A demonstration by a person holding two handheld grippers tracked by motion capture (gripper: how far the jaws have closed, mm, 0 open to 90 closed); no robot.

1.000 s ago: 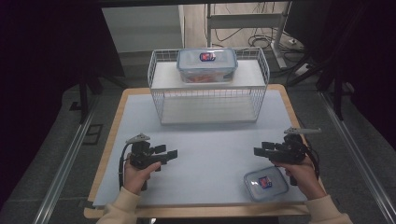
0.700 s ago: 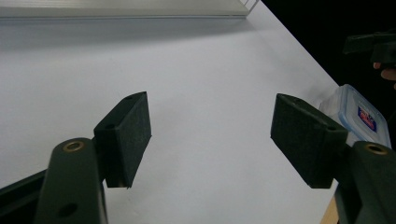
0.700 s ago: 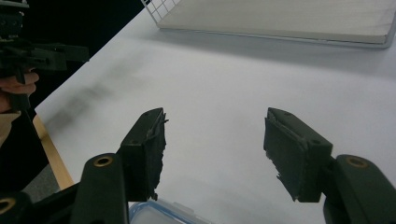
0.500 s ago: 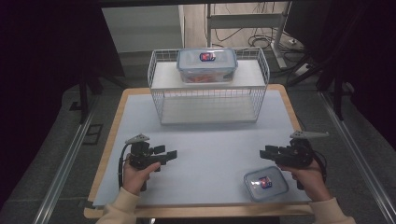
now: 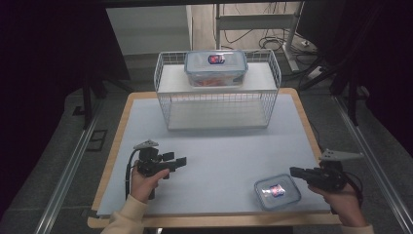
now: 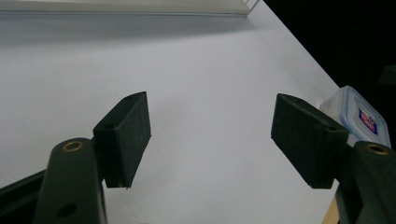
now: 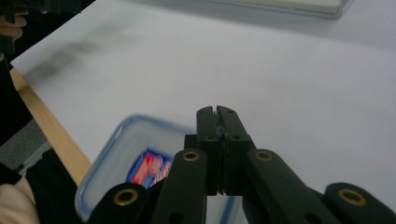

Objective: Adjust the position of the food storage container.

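Fingers of the right gripper (image 5: 295, 171) have just pressed together, empty, beside the small container (image 5: 277, 191); left gripper (image 5: 181, 161) fingers spread over the pale bench (image 5: 219, 151), dark room around.

Clear glossy plastic container (image 5: 277, 191); white wire basket (image 5: 217, 105).

In the right gripper view the near end of the small container (image 7: 140, 158) is hidden behind the gripper's arms, and in the left gripper view it (image 6: 362, 116) is cut off by the right edge.
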